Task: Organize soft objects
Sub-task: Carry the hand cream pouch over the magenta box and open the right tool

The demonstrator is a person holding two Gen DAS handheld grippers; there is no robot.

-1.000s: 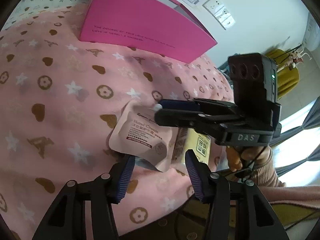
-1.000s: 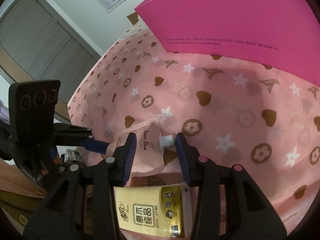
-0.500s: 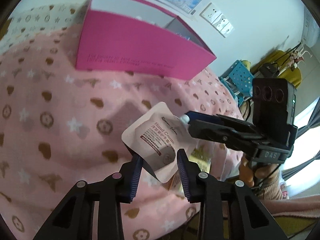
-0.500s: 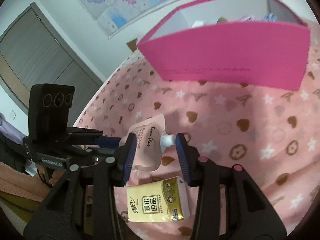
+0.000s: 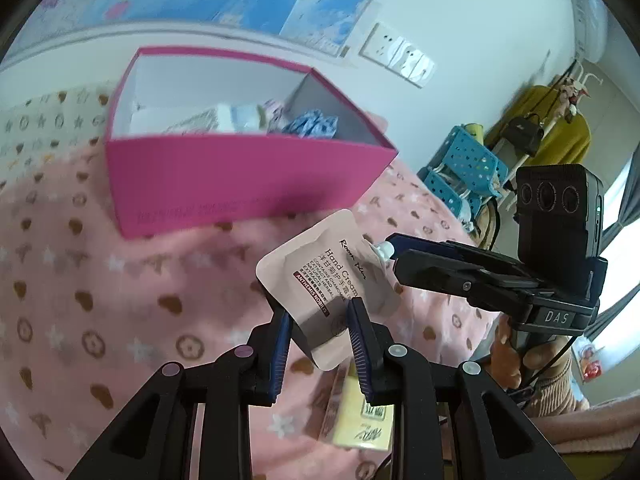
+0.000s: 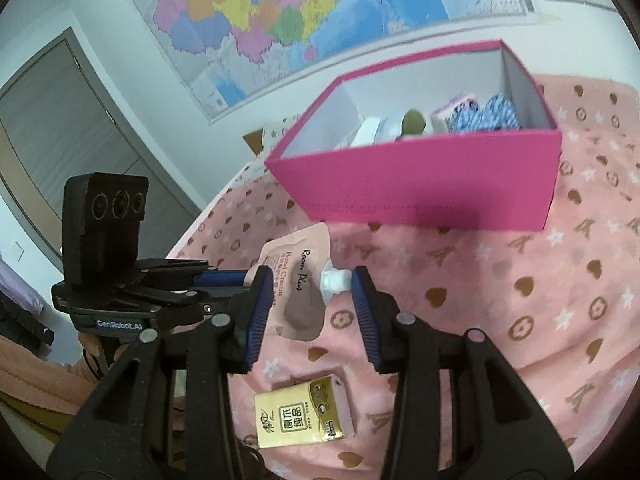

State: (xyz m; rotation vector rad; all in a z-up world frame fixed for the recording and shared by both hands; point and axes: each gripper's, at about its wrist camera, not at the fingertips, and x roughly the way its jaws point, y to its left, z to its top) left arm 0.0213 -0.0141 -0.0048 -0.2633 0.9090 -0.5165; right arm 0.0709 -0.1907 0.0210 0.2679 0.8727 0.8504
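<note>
fleecy pink blanket [image 6: 500,280], glossy flat hand-cream pouch [image 5: 320,280] pinched by left jaws, right jaws seemingly clamping its cap [image 6: 336,280]

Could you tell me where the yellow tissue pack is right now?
The tissue pack lies on the pink blanket near its front edge, low in the right wrist view, below the held hand cream pouch and well short of the pink box.

Both grippers clamp the hand cream pouch [image 6: 298,280] above the pink blanket [image 6: 500,280].
</note>
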